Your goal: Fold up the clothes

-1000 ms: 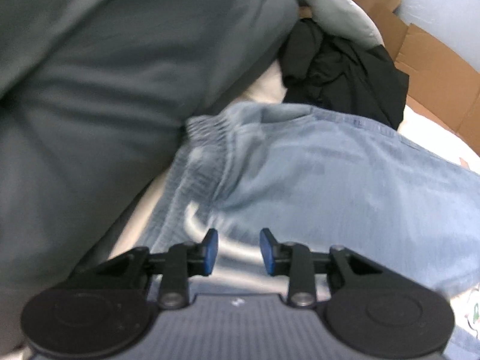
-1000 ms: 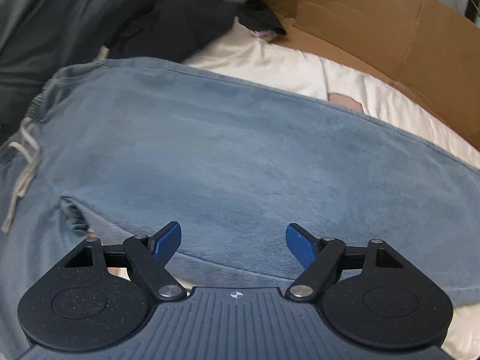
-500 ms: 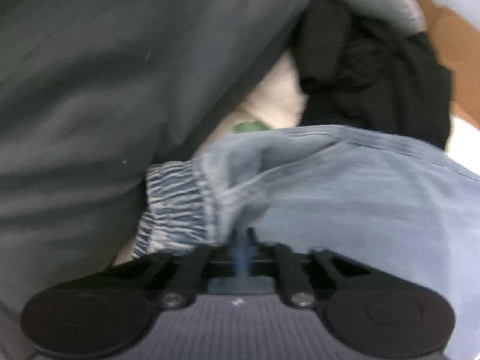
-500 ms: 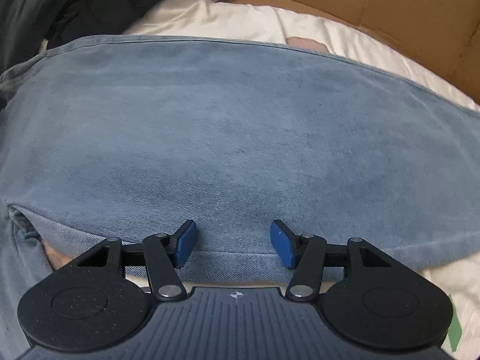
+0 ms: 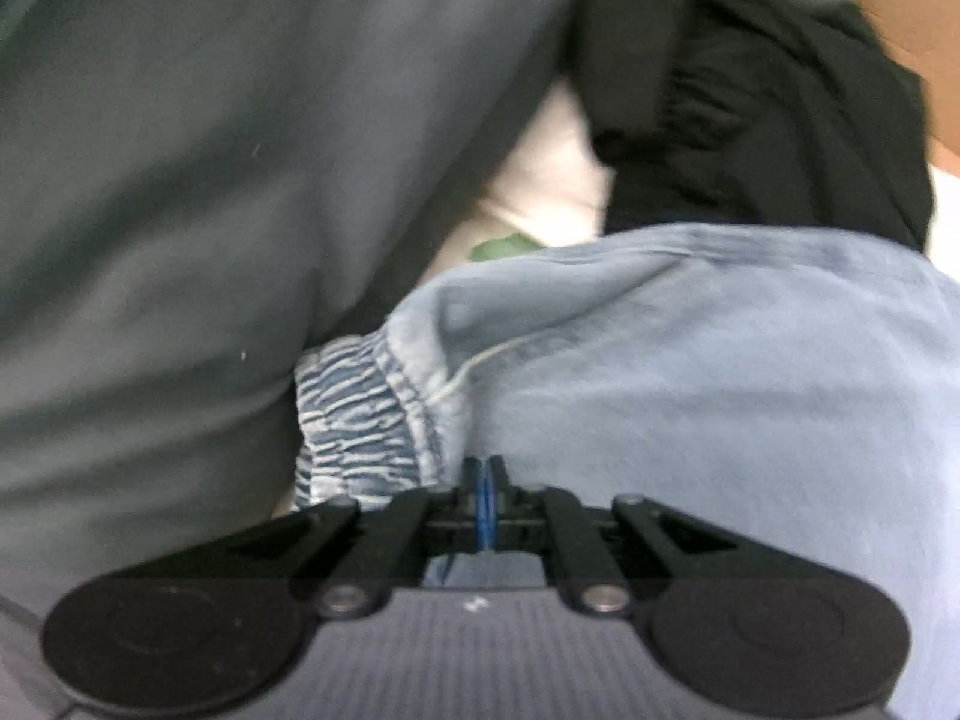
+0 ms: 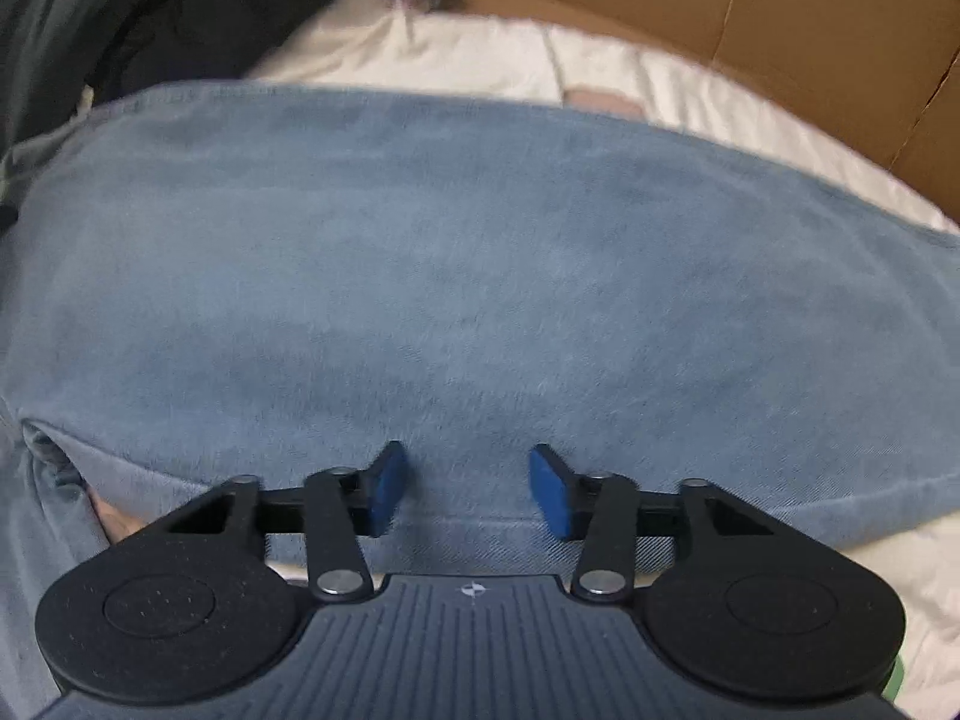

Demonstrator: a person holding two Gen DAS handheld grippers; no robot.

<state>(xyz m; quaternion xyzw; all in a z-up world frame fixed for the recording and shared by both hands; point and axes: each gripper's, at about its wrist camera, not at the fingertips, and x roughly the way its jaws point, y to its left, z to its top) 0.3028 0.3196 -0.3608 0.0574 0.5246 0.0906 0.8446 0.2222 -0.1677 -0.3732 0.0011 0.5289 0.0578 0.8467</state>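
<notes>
White bedsheet (image 6: 480, 54) as work surface, brown cardboard (image 6: 750, 18) along the far side, a grey garment (image 5: 210, 180) and a black garment (image 5: 768, 120) heaped at the back. Blue jeans (image 6: 480, 270) spread flat across the sheet, elastic waistband (image 5: 354, 420) bunched toward the grey heap, near hem running under the right tool. Left gripper (image 5: 483, 495): a second ago open above the waistband area, now jaws drawn together with only a sliver between the blue pads, denim rucked up right at the tips; fabric judged pinched, though blur hides the contact itself. Waistband gathered and lifted compared with its flat lie a second ago, consistent with a pull. Right gripper (image 6: 468, 489): jaws just closing, from wide a second ago to a moderate gap, straddling the jeans near the hem; pads not seen pressing cloth, nothing held yet. Judged meaning: one corner secured, second grasp in progress, fold itself not begun. Next, presumably: finish the right pinch, then carry both points over together. Risk: right pads skating over flat denim and catching nothing or only the top layer.
</notes>
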